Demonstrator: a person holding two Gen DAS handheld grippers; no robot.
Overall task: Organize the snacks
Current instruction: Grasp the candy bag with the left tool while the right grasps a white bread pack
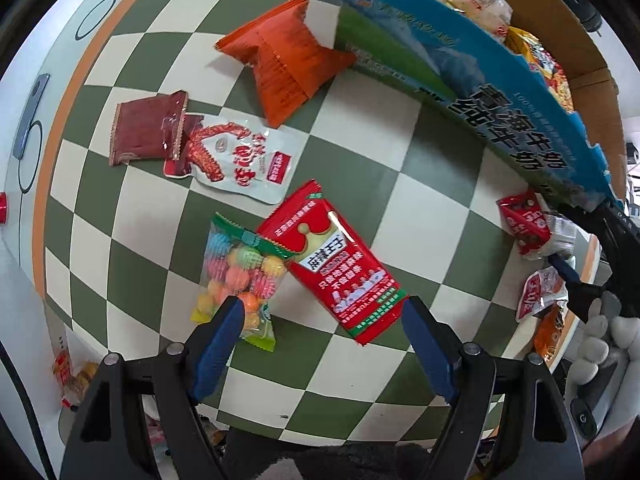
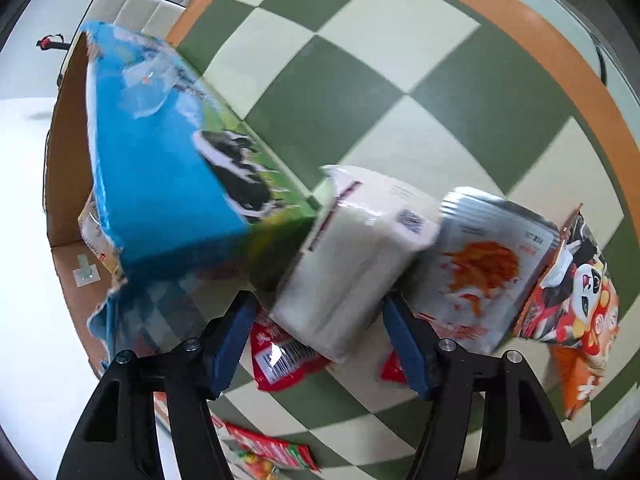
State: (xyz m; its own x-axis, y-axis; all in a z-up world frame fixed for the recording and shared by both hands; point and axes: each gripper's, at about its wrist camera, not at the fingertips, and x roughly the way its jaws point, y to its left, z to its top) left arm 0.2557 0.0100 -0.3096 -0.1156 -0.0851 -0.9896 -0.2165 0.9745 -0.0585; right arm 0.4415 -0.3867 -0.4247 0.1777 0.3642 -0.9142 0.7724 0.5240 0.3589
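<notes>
A round tabletop (image 1: 360, 152) with a glossy green-and-cream checker pattern and an orange rim carries scattered snack packets. The landmark is an open cardboard milk carton box (image 1: 460, 80), printed blue and green.

In the left wrist view, well left of the box, lie a dark red crinkled foil wrapper (image 1: 144, 132) and a white pouch with red print (image 1: 240, 160). An orange pillow-shaped packet (image 1: 288, 64) touches the box's left corner. Below the box, a clear bag of coloured round candies (image 1: 236, 276) sits beside a flat red packet (image 1: 344, 268). The left tongs (image 1: 324, 320) hang released, blue pads spread around both, touching neither clearly. Snacks already inside the box are partly cut off.

The right wrist view is blurred. Just right of the box, a white soft-sided pack (image 2: 360, 248) lies between the spread pads of the right tongs (image 2: 320, 320); whether they press it I cannot tell. Further right, a silver pouch (image 2: 480, 264) and an orange cartoon bag (image 2: 576, 308).
</notes>
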